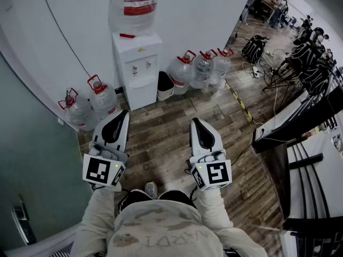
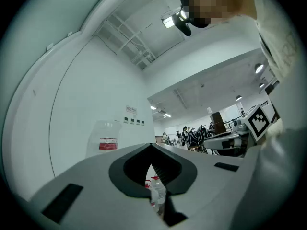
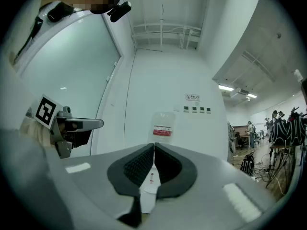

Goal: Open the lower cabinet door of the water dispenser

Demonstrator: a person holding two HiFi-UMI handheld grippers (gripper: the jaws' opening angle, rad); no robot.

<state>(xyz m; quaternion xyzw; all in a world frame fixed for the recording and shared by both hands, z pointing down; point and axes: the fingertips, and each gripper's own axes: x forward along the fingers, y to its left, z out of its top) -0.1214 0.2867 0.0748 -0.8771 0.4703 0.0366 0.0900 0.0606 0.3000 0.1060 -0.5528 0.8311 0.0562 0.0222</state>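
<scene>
Water dispenser stands against the wall, well ahead of both grippers. Its lower cabinet door is closed and faces them.

Left gripper: jaws together, nothing between. Right gripper: jaws together, nothing between.

Count: one bottle on top of the dispenser, two left jugs and three right jugs on the floor, and one bin just beside the dispenser. Wood floor lies between grippers and door.

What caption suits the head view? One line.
Left gripper and right gripper, both shut, face the white water dispenser, its lower cabinet door closed.
</scene>
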